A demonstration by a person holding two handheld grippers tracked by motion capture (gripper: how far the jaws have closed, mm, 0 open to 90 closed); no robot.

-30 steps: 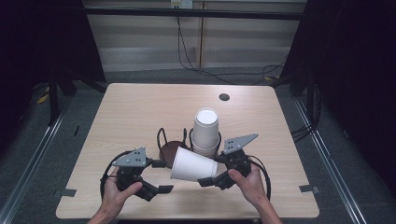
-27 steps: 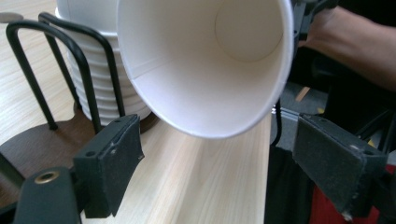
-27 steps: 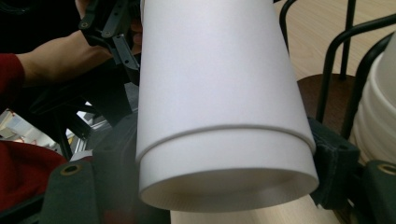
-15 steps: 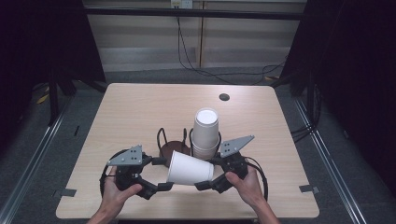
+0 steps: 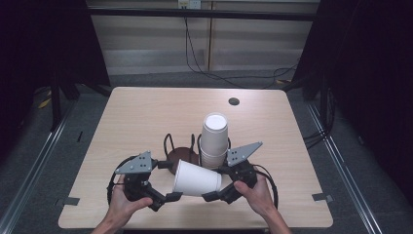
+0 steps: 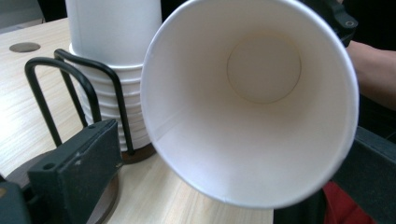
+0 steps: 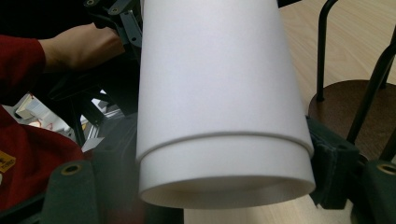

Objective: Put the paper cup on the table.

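Right gripper [image 5: 214, 196] level, clamped on base end of sideways paper cup [image 5: 196, 178], near side of cup stack [image 5: 214, 139]. Left gripper [image 5: 168, 181] faces cup mouth; jaws just opened, apart astride rim.

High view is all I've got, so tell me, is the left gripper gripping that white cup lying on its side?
Observer: No. In the left gripper view the left gripper has just been opening its jaws. The white cup has its mouth between them, and the near pad stands clear of the rim.
Operator: Anything inside the cup?
Observer: Nothing. That view looks straight into it, and the bottom is bare.
Operator: So what is holding it?
Observer: The right gripper. Its own view shows both pads pressed on the cup's base end.
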